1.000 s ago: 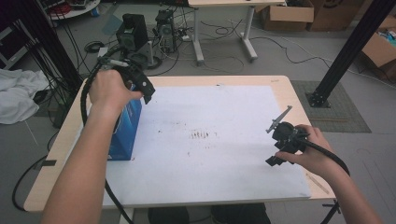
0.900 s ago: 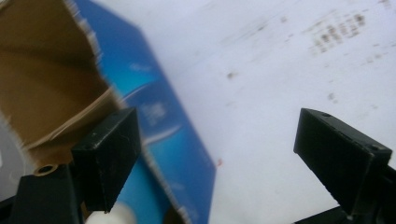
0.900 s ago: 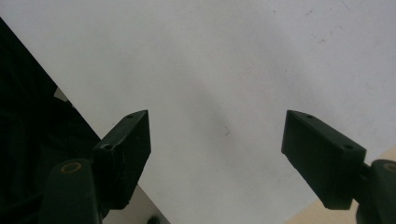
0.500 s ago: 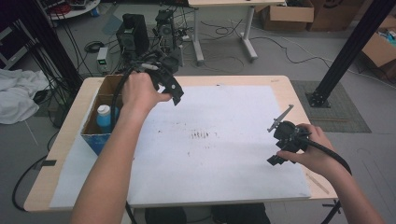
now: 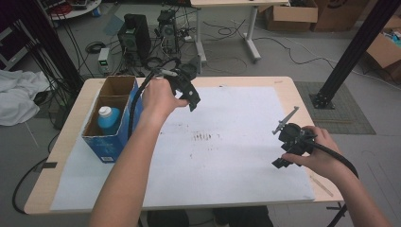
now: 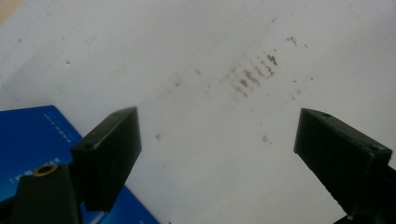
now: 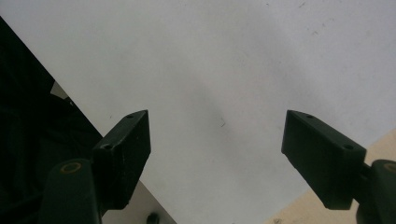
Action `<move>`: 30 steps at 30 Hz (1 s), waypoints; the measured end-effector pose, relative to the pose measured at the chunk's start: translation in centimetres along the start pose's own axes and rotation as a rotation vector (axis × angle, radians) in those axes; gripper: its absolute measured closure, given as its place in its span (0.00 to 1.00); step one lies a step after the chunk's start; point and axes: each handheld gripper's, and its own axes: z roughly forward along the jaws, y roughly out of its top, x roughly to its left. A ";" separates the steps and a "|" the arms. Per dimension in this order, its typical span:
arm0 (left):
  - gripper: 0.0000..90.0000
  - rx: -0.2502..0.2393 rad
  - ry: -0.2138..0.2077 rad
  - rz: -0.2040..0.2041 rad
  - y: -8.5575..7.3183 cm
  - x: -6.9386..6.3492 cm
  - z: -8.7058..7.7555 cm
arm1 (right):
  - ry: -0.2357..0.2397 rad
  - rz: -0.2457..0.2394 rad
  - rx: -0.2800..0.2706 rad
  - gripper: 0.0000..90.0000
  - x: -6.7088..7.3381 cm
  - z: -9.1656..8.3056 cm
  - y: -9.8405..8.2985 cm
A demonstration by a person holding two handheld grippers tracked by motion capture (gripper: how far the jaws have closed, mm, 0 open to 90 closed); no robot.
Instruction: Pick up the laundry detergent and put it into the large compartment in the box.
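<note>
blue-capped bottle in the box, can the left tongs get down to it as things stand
Probably yes. The blue-capped bottle stands in the open-topped blue box with nothing over it, and the left tongs are open and empty. They hover beside the box over the white sheet, so they would need to swing across first.

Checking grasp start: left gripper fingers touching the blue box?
Apart. Left gripper view: open fingers frame bare white paper; blue box sits off to the side.
</note>
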 end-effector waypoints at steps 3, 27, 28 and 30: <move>0.18 0.005 -0.010 0.002 0.2 -0.1 0.3 | 0.000 0.005 0.004 0.26 0.0 0.0 0.0; 0.17 0.011 0.002 0.006 0.6 -0.3 0.7 | 0.002 0.003 0.008 0.26 -0.2 0.1 0.0; 0.17 0.012 0.002 0.006 0.6 -0.2 0.7 | 0.001 0.002 0.008 0.26 -0.1 0.1 0.0; 0.17 0.011 0.002 0.006 0.5 -0.2 0.7 | 0.002 0.006 0.008 0.26 0.0 0.1 0.0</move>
